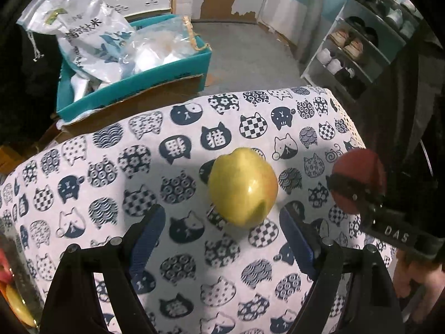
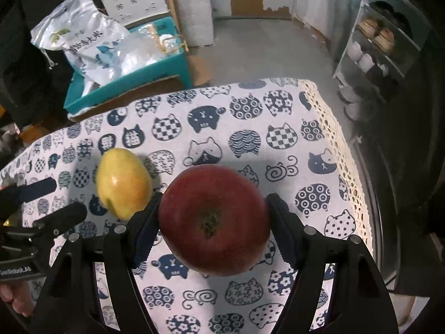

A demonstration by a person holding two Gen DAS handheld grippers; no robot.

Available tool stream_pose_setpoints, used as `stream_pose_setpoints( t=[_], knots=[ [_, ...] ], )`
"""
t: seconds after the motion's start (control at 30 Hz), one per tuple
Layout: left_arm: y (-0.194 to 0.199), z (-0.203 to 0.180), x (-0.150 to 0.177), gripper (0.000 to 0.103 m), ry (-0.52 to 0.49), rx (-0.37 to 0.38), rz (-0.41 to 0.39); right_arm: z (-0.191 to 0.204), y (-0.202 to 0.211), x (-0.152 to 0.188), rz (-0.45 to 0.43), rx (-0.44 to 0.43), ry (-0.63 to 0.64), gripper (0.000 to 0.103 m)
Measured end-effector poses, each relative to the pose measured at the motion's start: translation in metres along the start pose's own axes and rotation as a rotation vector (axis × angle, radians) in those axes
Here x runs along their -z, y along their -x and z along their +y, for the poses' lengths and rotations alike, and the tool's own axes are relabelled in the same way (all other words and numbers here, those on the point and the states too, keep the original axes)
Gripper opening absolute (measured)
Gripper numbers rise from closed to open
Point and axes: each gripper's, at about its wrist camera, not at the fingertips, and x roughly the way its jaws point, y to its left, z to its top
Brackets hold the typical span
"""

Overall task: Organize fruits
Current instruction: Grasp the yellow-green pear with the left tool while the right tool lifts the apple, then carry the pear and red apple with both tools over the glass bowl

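Gripping red apple point(image 2: 214, 220) in right gripper point(image 2: 214, 222) for lifting; left gripper point(image 1: 222, 239) gaping wide just before yellow apple point(image 1: 242, 186), lining up a grab

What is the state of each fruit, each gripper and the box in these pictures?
red apple: gripped between the right fingers, stem end toward the camera.
yellow apple: free on the cat-print tablecloth, ungripped.
right gripper: shut on the red apple.
left gripper: open, just short of the yellow apple.
teal box: open-topped, holding plastic bags.
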Motion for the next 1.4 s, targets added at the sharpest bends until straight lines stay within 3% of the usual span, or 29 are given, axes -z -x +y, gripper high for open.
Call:
stream_pose_setpoints(
  t=[0.8,0.9,1.4],
  knots=[
    [-0.053,-0.015,-0.014,0.085,0.015,0.026,0.036,-0.019,-0.01,-0.002,0.016,0.004,-0.08,0.073],
    [-0.057,-0.019,-0.013,0.075,-0.006,0.032,0.048,-0.019,-0.01,-0.001,0.017,0.005,-0.076,0.073],
    [-0.043,-0.019,-0.002,0.074,-0.079,0.008,0.02,-0.014,-0.002,-0.004,-0.007,0.009,-0.064,0.073]
  ],
)
